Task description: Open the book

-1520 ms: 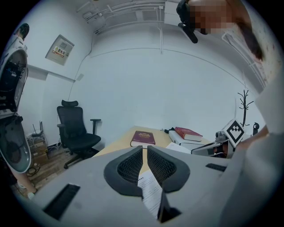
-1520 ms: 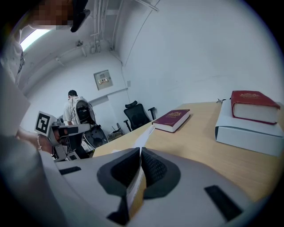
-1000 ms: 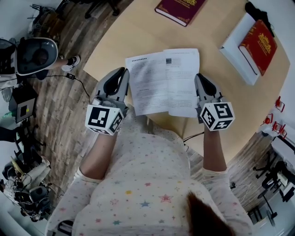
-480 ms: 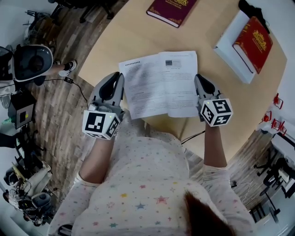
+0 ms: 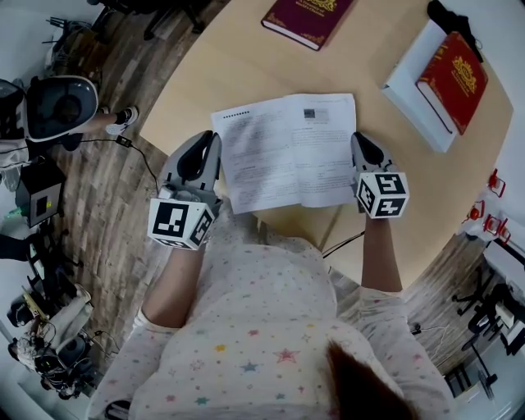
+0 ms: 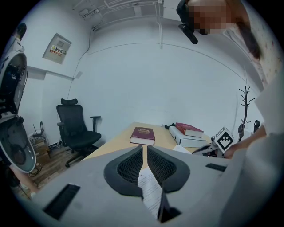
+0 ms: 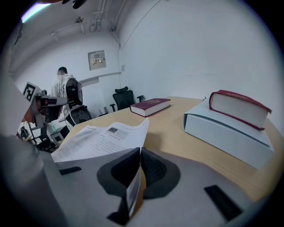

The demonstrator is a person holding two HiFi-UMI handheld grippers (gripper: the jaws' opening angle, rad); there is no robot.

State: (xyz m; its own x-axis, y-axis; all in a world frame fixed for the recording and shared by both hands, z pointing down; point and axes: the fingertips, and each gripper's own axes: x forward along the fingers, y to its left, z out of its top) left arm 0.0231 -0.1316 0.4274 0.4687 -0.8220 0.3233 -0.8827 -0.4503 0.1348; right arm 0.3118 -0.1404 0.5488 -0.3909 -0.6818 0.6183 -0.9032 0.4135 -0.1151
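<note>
Holding the book [image 5: 275, 156] open, the two tongs each pinch one side of it. The left tongs [image 5: 212, 143] are pressed together on the left edge of the left page. In the left gripper view a strip of printed paper sticks out from between them. The right tongs [image 5: 361, 148] are pressed together on the right edge of the right page, and the right gripper view shows the paper squeezed in there too. The book sits right between the two tongs, above the near edge of the table [image 5: 246, 66], close to the person. Its long side runs across, from one tongs to the other. The fold [image 5: 294, 152] in the middle points away from the person. Neither tongs is nearer, since both are touching the book, one on each side. The right page curls up a bit near its far corner, so I cannot tell if the book lies flat on the table or is lifted. It looks like the book is open now, with both white pages showing. I think the next move would be to lay it down flat, and the thin pages could slip or bend if pulled too hard. Far back on the table lies a dark red book [image 5: 308, 18], shut. Well off to the right a red book [image 5: 453, 78] rests on a white box [image 5: 410, 90].
</note>
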